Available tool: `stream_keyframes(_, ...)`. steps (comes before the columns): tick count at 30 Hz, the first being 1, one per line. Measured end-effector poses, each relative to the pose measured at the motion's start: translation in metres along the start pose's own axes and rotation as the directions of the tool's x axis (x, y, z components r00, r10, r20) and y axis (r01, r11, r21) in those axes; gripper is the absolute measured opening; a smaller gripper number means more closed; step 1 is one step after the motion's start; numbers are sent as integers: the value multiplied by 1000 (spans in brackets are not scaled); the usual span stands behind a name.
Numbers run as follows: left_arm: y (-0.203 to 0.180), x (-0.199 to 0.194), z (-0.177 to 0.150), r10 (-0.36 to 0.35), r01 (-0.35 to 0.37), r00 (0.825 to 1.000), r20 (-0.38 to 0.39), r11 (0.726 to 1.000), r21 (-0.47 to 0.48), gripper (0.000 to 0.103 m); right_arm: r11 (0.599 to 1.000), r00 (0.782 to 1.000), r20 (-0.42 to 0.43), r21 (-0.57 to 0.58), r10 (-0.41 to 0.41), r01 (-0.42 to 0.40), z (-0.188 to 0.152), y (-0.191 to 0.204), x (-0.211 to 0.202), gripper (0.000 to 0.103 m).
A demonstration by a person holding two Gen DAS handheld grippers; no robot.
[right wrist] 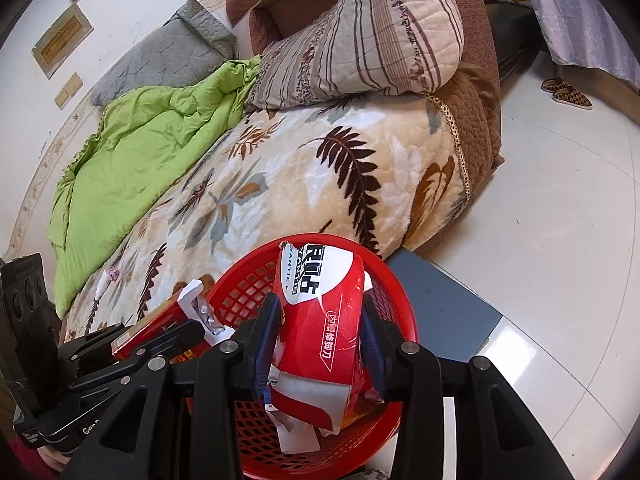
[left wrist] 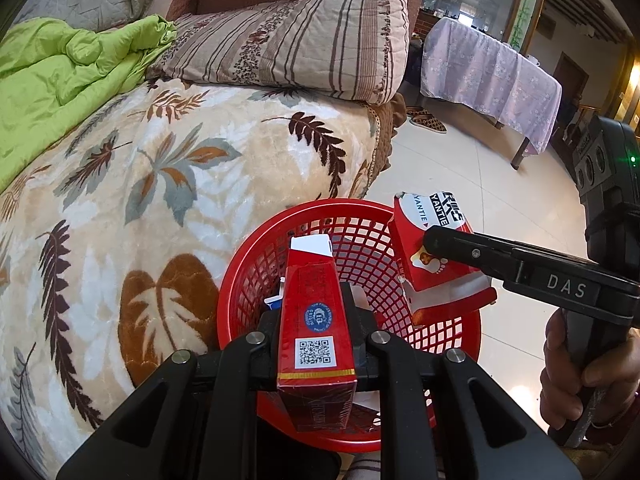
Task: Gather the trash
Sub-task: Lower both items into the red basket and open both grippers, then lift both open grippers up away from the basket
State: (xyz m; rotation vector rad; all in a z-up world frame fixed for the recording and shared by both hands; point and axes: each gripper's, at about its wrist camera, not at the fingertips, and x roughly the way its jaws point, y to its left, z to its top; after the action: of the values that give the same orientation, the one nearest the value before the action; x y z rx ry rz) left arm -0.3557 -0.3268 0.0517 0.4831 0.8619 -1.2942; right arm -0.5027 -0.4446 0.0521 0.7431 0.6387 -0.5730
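Observation:
A red mesh basket stands on the floor against the bed; it also shows in the right wrist view. My left gripper is shut on a red cigarette pack with a QR label, held over the basket. The pack also shows at the left of the right wrist view. My right gripper is shut on a torn red and white box, also held over the basket. In the left wrist view the right gripper holds that box above the basket's right rim. White and blue scraps lie inside the basket.
A bed with a leaf-pattern blanket, a green quilt and a striped pillow fills the left. A small white wrapper lies on the blanket. A grey board lies beside the basket. Slippers and a cloth-covered table stand on the tiled floor.

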Motion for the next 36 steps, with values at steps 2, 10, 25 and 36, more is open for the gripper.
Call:
stream_keyframes(2,-1,0,0,-2,2,1000,-3,1000,0,18,1000,1000,1,1,-6,6,0,0,0,47)
stream_keyframes(10,3,-4,0,2,-2,1000,21,1000,-14,44,1000,1000,9,1,-22,22,0,0,-4,54)
stream_keyframes(25,30,-18,-3,106,-100,993,46,987,-124,86,971,969,100,-53,-227,233,4,18,-20,87)
stream_keyframes(36,62,-60,-17,222,-203,963,151,970,-133,95,898,902,127,-107,-413,426,-9,42,-17,101)
